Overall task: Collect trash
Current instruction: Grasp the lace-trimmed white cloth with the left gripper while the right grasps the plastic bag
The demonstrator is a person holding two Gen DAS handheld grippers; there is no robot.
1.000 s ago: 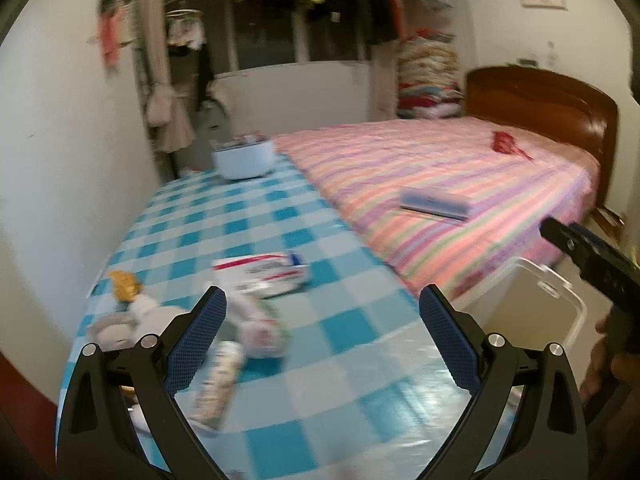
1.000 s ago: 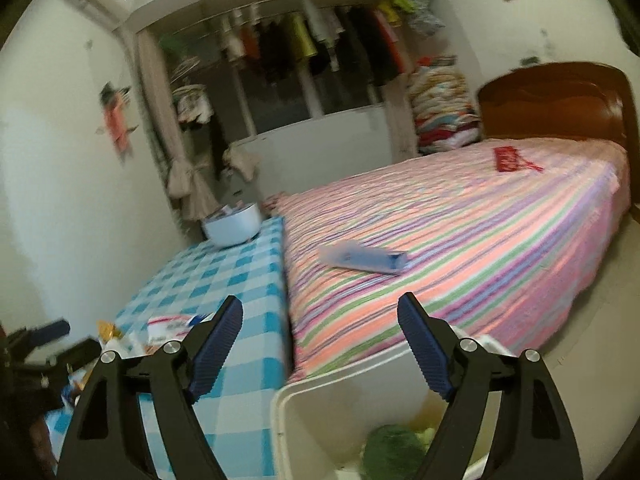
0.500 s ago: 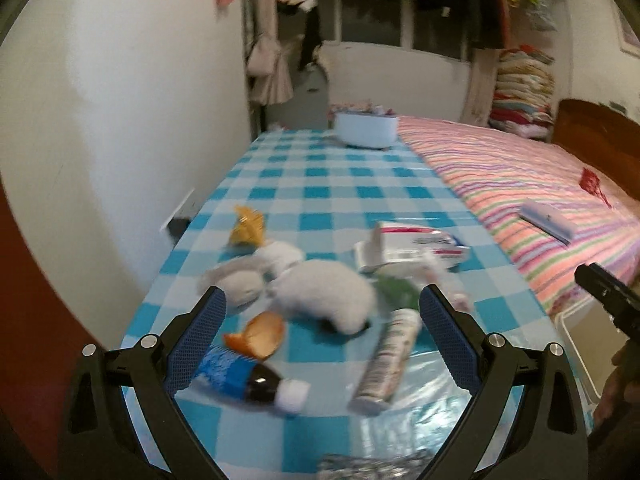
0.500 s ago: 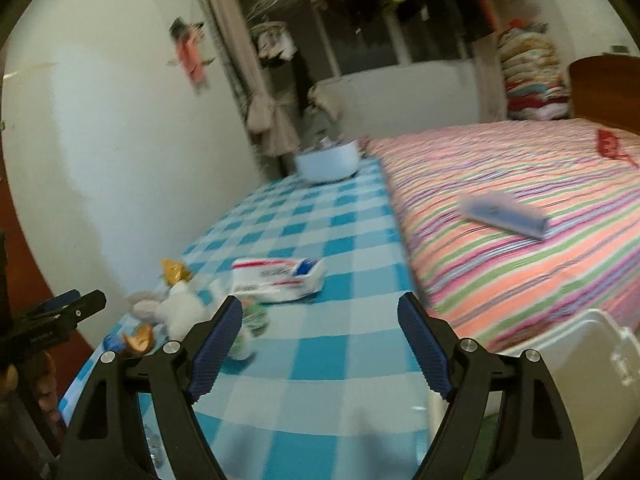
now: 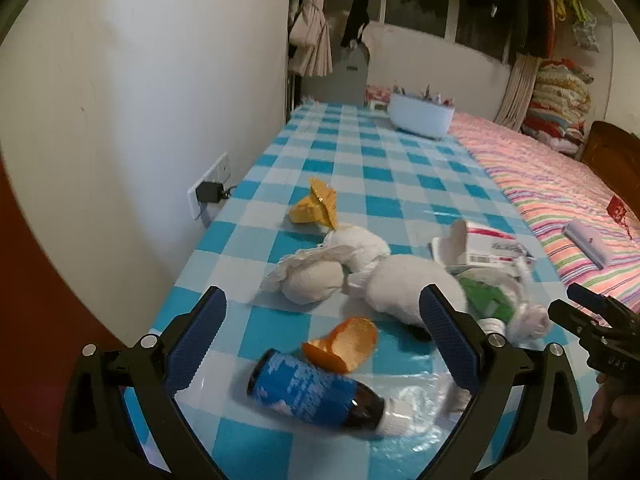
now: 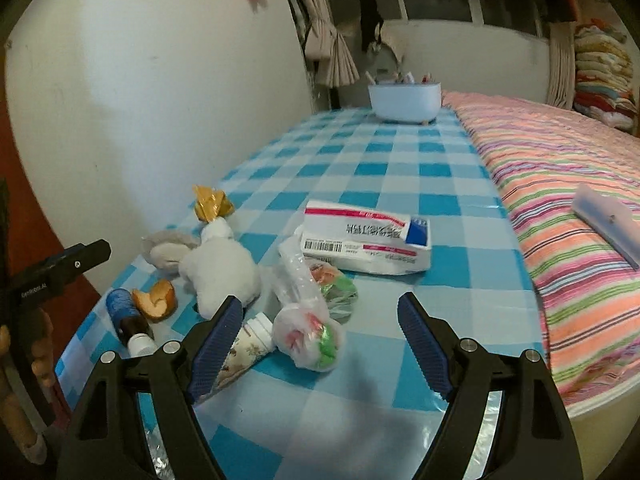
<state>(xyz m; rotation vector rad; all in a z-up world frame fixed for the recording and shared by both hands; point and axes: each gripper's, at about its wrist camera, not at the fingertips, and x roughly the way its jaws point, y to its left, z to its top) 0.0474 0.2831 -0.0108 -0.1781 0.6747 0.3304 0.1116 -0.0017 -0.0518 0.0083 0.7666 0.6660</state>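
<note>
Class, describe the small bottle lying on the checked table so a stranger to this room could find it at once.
Start at the blue-and-white checked table between the white wall and the striped bed. At its near end lies a cluster of litter around a white plush toy. The bottle lies on its side beside an orange peel: brown glass, blue label, white cap.

both cameras sit behind their own fingers and look forward and downward over the near end of the checked table (image 5: 352,152), close above the litter. the left view faces along the table beside the wall (image 5: 140,80), with the bottle (image 5: 316,394) nearest. the right view looks from nearer the bed (image 6: 560,168), with the bag (image 6: 308,336) nearest. both share the table, bottle (image 6: 128,320), peel (image 5: 344,344), plush (image 6: 220,268), box (image 6: 368,240), tub (image 6: 404,100), wall and bed. each view catches the other gripper at its edge.
</note>
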